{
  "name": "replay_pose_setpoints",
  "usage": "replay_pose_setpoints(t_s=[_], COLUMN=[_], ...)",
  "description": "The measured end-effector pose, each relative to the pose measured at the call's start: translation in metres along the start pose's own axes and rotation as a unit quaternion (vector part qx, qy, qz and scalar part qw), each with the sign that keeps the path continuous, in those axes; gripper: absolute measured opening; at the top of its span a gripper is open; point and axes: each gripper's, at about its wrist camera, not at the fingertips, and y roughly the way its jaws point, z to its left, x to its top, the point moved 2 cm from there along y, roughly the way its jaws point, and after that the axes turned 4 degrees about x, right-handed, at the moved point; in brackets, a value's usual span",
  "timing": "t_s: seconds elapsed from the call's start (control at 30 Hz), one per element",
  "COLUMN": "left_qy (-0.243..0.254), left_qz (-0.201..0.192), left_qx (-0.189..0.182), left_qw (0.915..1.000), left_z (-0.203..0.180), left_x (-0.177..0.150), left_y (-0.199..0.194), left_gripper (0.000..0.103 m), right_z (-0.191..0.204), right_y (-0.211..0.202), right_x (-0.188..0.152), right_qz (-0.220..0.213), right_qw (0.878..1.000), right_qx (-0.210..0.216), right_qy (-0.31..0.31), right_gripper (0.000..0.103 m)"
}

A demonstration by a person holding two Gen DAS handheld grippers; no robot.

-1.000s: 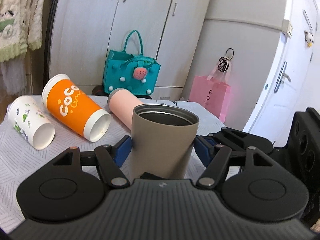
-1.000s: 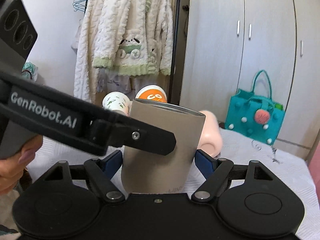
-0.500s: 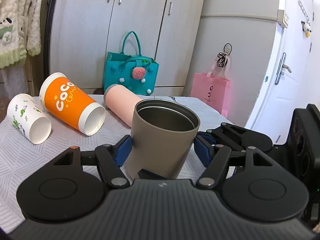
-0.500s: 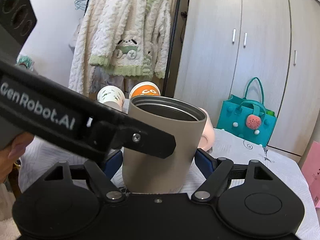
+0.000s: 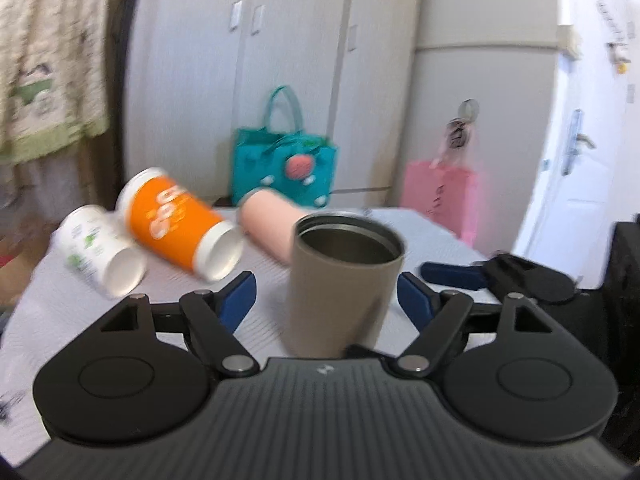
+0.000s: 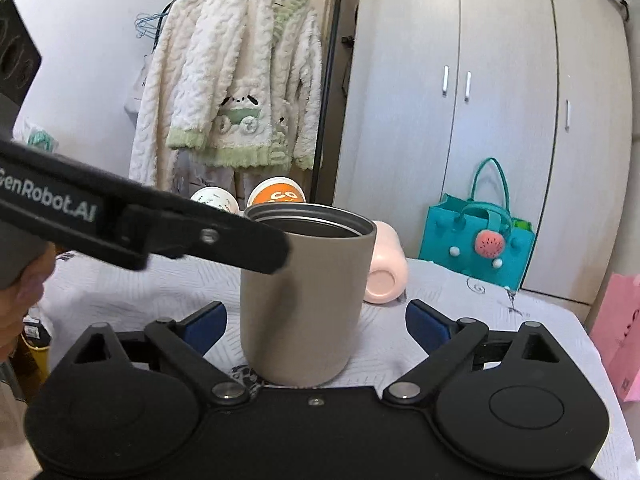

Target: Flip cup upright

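Observation:
A taupe metal cup [image 5: 340, 284] stands upright on the white tablecloth, mouth up; it also shows in the right wrist view [image 6: 304, 300]. My left gripper [image 5: 328, 296] is open, its blue pads apart from the cup's sides. My right gripper [image 6: 316, 324] is open too, with gaps on both sides of the cup. The left gripper's finger [image 6: 160, 220] crosses in front of the cup's rim in the right wrist view. The right gripper's finger [image 5: 472, 272] shows at the right in the left wrist view.
Three cups lie on their sides behind it: a white printed one [image 5: 100, 252], an orange one [image 5: 180, 228] and a pink one [image 5: 268, 228]. A teal bag [image 5: 284, 168] and a pink bag [image 5: 444, 196] stand by the wardrobe. A robe [image 6: 232, 92] hangs left.
Both grippers have opened and let go of the taupe cup, which now stands on the table. The left wrist camera is moving back, blurring its view.

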Motion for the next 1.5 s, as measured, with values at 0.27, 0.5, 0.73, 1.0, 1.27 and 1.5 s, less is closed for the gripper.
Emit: replay_pose_setpoints(t_s=[0.27, 0.5, 0.73, 1.0, 1.27, 1.5], left_qy=[-0.016, 0.006, 0.004, -0.03, -0.038, -0.033], left_qz=[0.009, -0.006, 0.003, 0.035, 0.029, 0.002], left_qx=[0.014, 0.051, 0.082, 0.089, 0.118, 0.13], left_qw=[0.9997, 0.9987, 0.9966, 0.995, 0.9919, 0.991], left_z=[0.006, -0.001, -0.004, -0.001, 0.002, -0.001], left_x=[0.01, 0.023, 0.021, 0.008, 0.006, 0.003], left_y=[-0.047, -0.086, -0.111, -0.124, -0.132, -0.137], left_gripper=[0.086, 0.096, 0.103, 0.103, 0.103, 0.103], right_z=[0.001, 0.003, 0.018, 0.022, 0.043, 0.051], right_y=[-0.051, -0.097, -0.138, -0.149, -0.152, -0.146], right_x=[0.009, 0.03, 0.044, 0.036, 0.038, 0.035], right_qz=[-0.014, -0.02, -0.042, -0.006, 0.003, 0.014], right_qw=[0.999, 0.997, 0.993, 0.984, 0.983, 0.976], right_qx=[-0.01, -0.019, -0.053, -0.096, -0.144, -0.17], right_qy=[0.033, 0.074, 0.095, 0.149, 0.117, 0.137], right_gripper=[0.098, 0.1, 0.103, 0.103, 0.103, 0.103])
